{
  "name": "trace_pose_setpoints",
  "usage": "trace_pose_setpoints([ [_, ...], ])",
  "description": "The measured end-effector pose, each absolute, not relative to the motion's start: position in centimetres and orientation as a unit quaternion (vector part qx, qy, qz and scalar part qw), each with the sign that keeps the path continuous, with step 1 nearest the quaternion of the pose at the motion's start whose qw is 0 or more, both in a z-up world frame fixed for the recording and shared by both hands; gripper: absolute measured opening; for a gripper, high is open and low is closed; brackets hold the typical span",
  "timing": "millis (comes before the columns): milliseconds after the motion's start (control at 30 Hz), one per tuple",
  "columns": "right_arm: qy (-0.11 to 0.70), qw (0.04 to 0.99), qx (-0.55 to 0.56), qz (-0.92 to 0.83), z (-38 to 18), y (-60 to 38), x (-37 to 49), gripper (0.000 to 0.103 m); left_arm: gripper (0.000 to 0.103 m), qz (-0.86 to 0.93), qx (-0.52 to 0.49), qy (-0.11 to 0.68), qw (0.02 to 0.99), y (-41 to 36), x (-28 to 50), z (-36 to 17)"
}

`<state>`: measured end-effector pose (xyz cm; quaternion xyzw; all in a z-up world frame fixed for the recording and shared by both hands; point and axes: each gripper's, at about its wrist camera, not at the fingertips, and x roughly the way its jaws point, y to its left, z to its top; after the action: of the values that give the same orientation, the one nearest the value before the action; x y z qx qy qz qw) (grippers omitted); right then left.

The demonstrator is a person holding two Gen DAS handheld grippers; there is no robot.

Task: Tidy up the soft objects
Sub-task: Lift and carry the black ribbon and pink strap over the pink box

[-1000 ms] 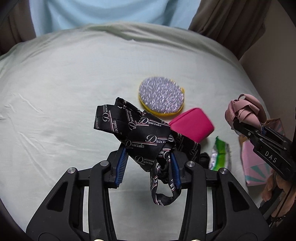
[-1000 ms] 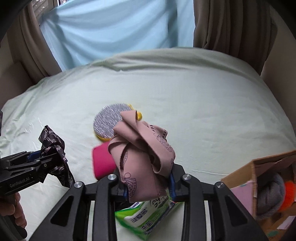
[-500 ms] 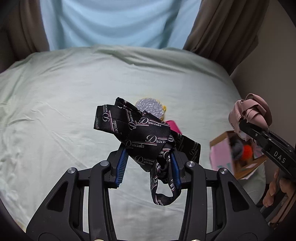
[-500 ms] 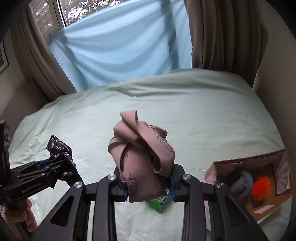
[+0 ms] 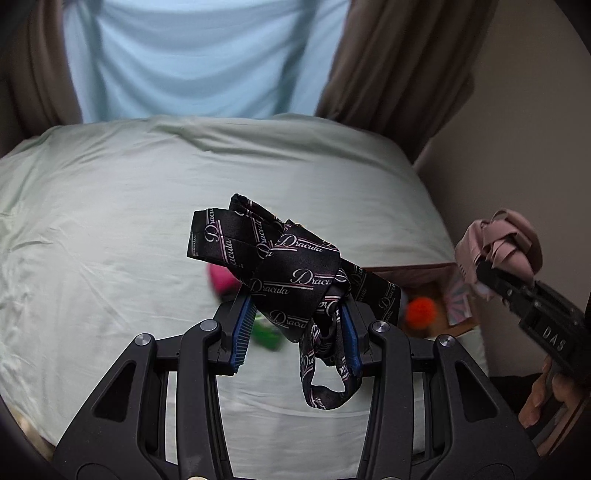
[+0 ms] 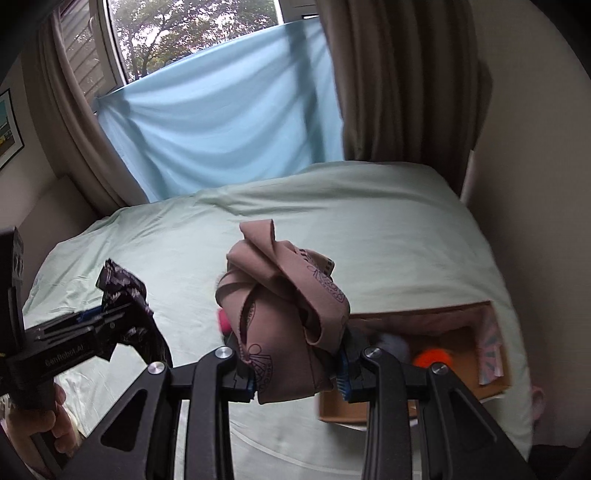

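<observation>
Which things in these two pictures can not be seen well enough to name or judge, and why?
- Left wrist view: pink thing and green thing on the pale green bedsheet, blurred, partly behind the black printed ribbon.
- Right wrist view: open cardboard box, its contents blurred; the grey lump sits partly behind the dusty pink cloth bundle.

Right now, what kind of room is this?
Most likely a bedroom: a bed with a pale green sheet, brown curtains beside a window, and a framed picture on the wall.
</observation>
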<state>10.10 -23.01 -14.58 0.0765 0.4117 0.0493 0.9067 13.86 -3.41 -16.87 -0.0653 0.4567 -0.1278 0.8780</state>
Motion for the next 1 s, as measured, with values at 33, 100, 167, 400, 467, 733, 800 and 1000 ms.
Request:
trace_pose_setpoints([
  [33, 0.415, 0.905, 0.077, 0.049, -14.7, -23.9, 9.9, 0.029, 0.038, -0.130, -0.064, 0.457, 0.878, -4.7, 13.7, -16.9],
  [100, 0.421, 0.903, 0.073, 0.048, -15.0, -25.9, 9.2, 0.029, 0.037, -0.135, -0.064, 0.457, 0.877, -7.3, 13.3, -17.1],
  [167, 0.426, 0.900, 0.073, 0.047, -15.6, -27.7, 8.7, 0.029, 0.037, -0.137, -0.065, 0.460, 0.875, -9.8, 13.1, -17.5],
  [400, 0.451, 0.889, 0.072, 0.028, -18.0, -35.0, 8.7, 0.029, 0.038, -0.151, -0.062, 0.490, 0.856, -17.6, 13.5, -20.1],
  [467, 0.457, 0.886, 0.077, 0.023, -18.7, -36.9, 8.9, 0.029, 0.037, -0.158, -0.053, 0.500, 0.850, -19.7, 13.9, -21.2],
  [733, 0.494, 0.863, 0.103, -0.003, -23.5, -42.6, 11.5, 0.029, 0.037, -0.187, -0.018, 0.539, 0.821, -27.4, 16.6, -26.5],
  [800, 0.503, 0.857, 0.109, -0.006, -24.7, -43.5, 12.3, 0.029, 0.037, -0.193, -0.007, 0.545, 0.816, -29.0, 17.0, -27.6],
  [1000, 0.537, 0.834, 0.130, -0.008, -28.7, -45.8, 14.2, 0.029, 0.037, -0.207, 0.029, 0.582, 0.786, -32.7, 18.5, -31.7],
])
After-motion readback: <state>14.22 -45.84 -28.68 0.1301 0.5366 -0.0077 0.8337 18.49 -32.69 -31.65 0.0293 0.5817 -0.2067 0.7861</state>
